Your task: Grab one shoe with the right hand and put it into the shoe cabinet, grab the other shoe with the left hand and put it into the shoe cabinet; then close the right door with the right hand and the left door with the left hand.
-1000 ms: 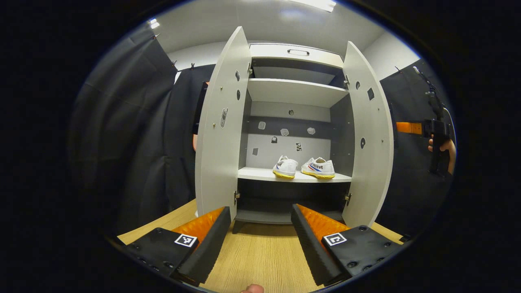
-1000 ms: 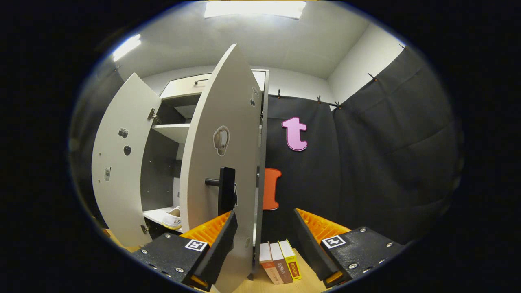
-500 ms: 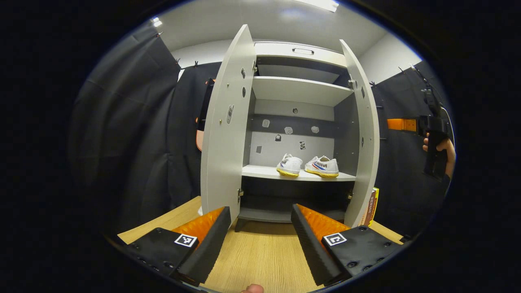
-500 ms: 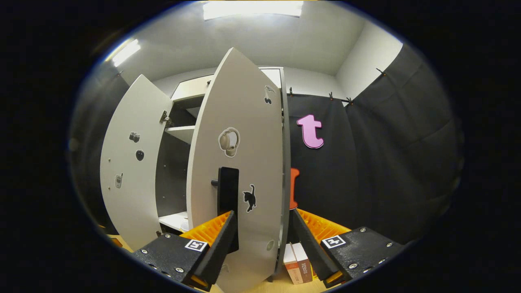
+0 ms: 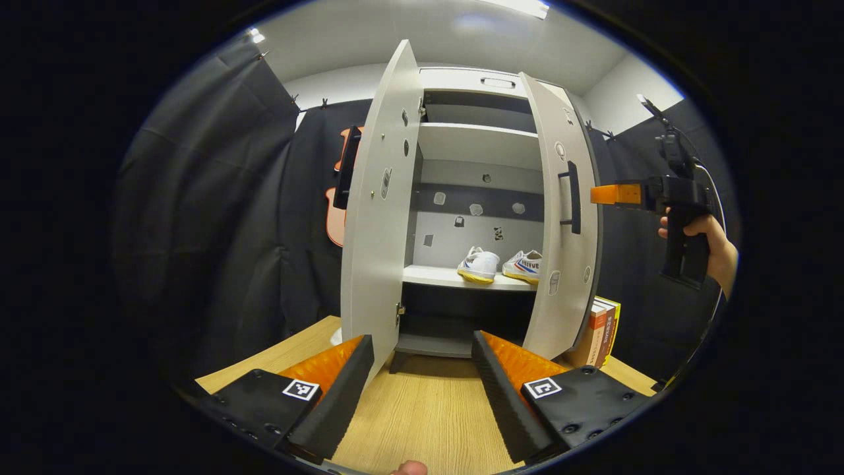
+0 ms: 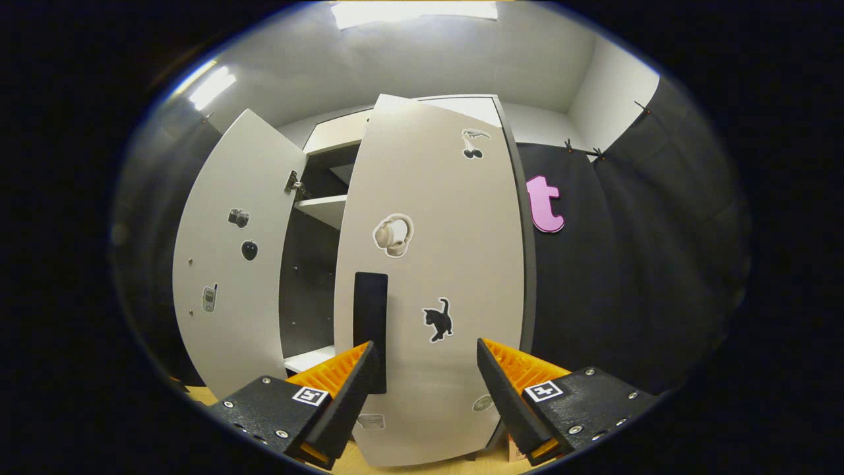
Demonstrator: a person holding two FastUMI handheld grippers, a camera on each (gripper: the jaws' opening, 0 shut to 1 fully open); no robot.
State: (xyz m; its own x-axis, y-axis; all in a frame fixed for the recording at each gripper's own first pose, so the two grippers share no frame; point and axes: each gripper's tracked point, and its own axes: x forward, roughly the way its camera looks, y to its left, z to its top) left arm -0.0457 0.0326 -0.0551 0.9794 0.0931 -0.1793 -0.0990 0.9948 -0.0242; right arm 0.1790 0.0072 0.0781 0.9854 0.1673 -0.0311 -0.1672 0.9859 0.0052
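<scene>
Both shoes on the cabinet shelf, right door half shut

In the left gripper view the two shoes (image 5: pixel 502 264) sit side by side on the lower shelf (image 5: pixel 448 277) of the shoe cabinet (image 5: pixel 479 135); the left door (image 5: pixel 376 224) stands wide at 11 o'clock, the right door (image 5: pixel 560 224) is swung partway in. The right gripper (image 6: pixel 422 379), fingers spread and holding nothing, faces that door's front by its black handle (image 6: pixel 370 310). The left gripper (image 5: pixel 422 376) hangs open over the counter (image 5: pixel 422 415). Books (image 5: pixel 600 330) stand at 4 o'clock of the cabinet.

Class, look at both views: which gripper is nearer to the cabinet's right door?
Right. The right gripper is up against the right door, its open fingers by the handle. The left gripper hangs back over the wooden floor, facing the cabinet opening.
</scene>
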